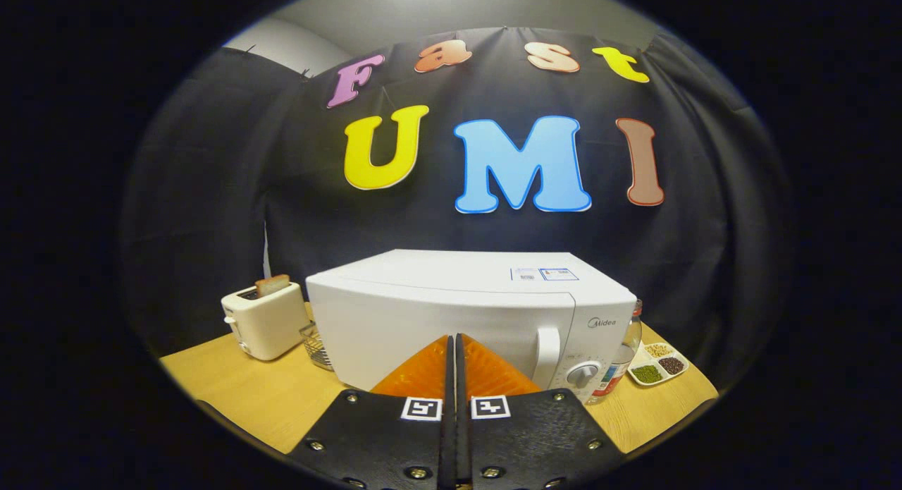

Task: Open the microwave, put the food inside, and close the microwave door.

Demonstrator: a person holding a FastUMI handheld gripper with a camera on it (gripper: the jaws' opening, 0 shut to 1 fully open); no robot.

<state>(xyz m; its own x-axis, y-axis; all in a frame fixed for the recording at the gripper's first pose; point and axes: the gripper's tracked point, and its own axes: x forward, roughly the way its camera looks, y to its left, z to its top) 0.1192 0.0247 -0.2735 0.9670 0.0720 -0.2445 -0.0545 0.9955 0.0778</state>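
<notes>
Wooden table: closed microwave; gripper jaws together hide its lower front.

My view is sharp and evenly lit from overhead; fisheye bending curves the microwave and table edges.

The gripper camera is riding just behind the fingers and is looking forward along them, slightly above desk level. It is facing the closed front of the microwave at 12 o'clock, at close range, with the fingers lying closed together ahead of the lens. The toaster is sitting at 10 o'clock, the compartment dish at 2 o'clock, and the booth's cloth wall is standing behind everything.
</notes>
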